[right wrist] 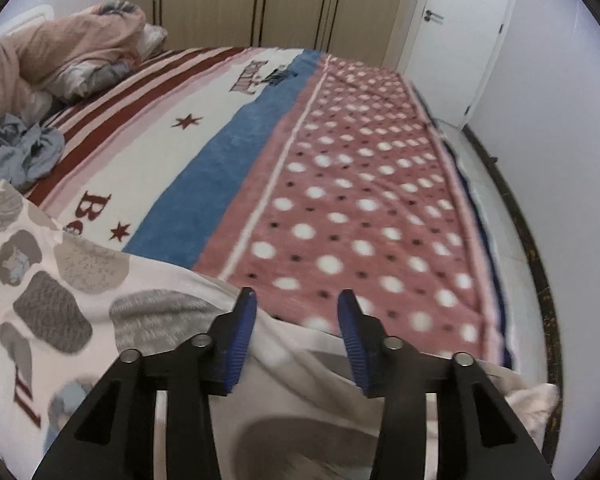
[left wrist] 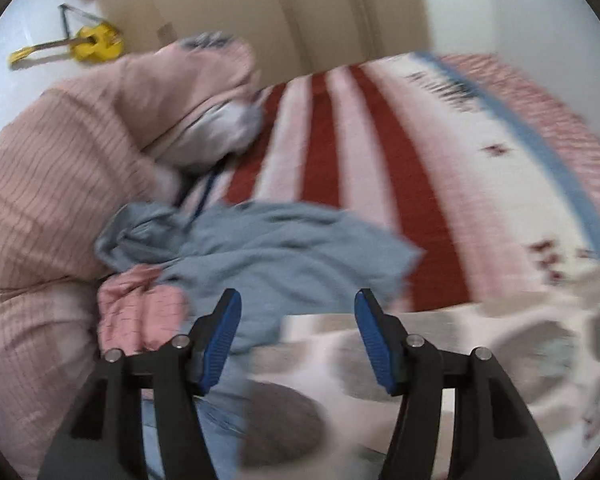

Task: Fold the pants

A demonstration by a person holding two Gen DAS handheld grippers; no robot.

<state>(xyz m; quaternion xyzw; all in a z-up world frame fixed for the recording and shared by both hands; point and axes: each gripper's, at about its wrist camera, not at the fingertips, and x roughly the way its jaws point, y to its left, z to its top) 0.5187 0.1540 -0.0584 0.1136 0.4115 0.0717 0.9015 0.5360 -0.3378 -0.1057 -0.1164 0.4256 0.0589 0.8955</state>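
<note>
The pants point(right wrist: 80, 280) are pale pink-white with grey patches and lie spread on the bed at the near edge. They also show in the left wrist view point(left wrist: 380, 360), blurred. My left gripper point(left wrist: 296, 300) is open and empty, above the pants' edge where they meet a crumpled light blue garment point(left wrist: 260, 248). My right gripper point(right wrist: 296, 300) is open and empty, just above the pants' far edge, with its fingertips point(right wrist: 246, 304) over the fabric.
The bed has a blanket with red stripes point(left wrist: 320, 140), a blue band point(right wrist: 228, 168) and a pink dotted part point(right wrist: 360, 200). A pink duvet point(left wrist: 40, 180) is heaped at the left. The blue garment point(right wrist: 24, 152) lies by it. A wardrobe point(right wrist: 280, 0) and door point(right wrist: 460, 40) stand behind.
</note>
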